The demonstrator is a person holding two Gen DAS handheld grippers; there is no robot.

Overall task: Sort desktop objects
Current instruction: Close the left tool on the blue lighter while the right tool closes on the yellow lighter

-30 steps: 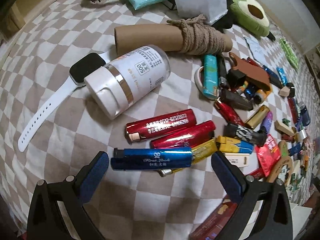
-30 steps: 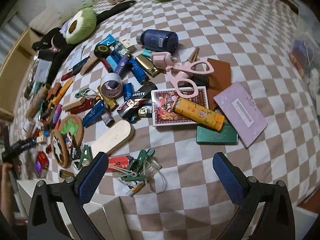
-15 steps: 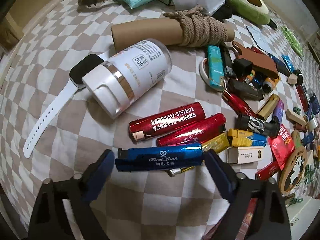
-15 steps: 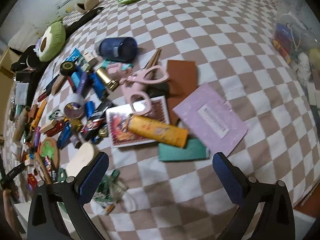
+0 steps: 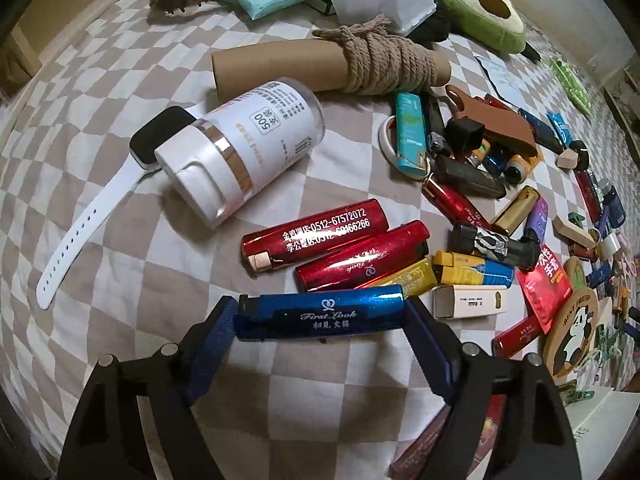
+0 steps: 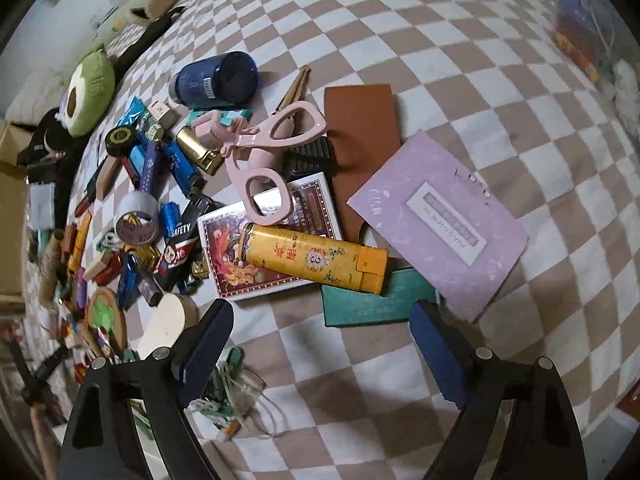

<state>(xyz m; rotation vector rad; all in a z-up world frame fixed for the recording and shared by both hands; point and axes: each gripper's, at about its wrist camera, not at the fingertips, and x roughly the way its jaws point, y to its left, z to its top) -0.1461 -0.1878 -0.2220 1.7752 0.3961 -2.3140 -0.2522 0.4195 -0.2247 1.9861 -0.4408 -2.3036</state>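
Left hand-held gripper [image 5: 320, 316] clamped endwise on the blue lighter [image 5: 320, 312], two red lighters [image 5: 316, 236] just beyond, white bottle [image 5: 240, 152] farther ahead-left. Only in the right view: right hand-held gripper [image 6: 322, 322] spread wide, empty, yellow lighter [image 6: 316, 258] and pink scissors [image 6: 268, 148] just ahead.

A brown-and-white checkered cloth [image 5: 120, 60] covered the work surface; wooden furniture [image 5: 24, 48] stood beyond, dimly lit.
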